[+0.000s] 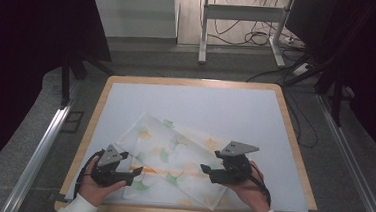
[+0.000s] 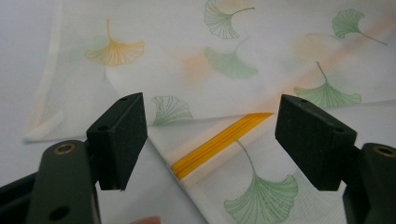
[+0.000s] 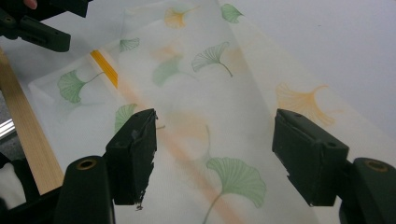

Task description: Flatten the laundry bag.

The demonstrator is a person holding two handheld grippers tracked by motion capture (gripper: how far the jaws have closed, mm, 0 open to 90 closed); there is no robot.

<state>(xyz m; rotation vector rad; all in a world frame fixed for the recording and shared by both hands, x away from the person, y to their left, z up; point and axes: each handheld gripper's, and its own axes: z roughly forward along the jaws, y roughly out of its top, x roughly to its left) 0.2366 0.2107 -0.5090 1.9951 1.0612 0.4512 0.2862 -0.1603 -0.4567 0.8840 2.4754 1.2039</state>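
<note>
High view: a thin white cloth printed with green and orange ginkgo leaves lies folded and askew on the near half of the desk
Left tongs: held at the cloth's near-left edge, jaws spread wide, pinching nothing
Right tongs: over the cloth's right part, jaws spread, empty
Left gripper view: an orange stripe runs along the folded edge between the jaws
Right gripper view: cloth under the open jaws; the desk's wooden rim at the left
</note>
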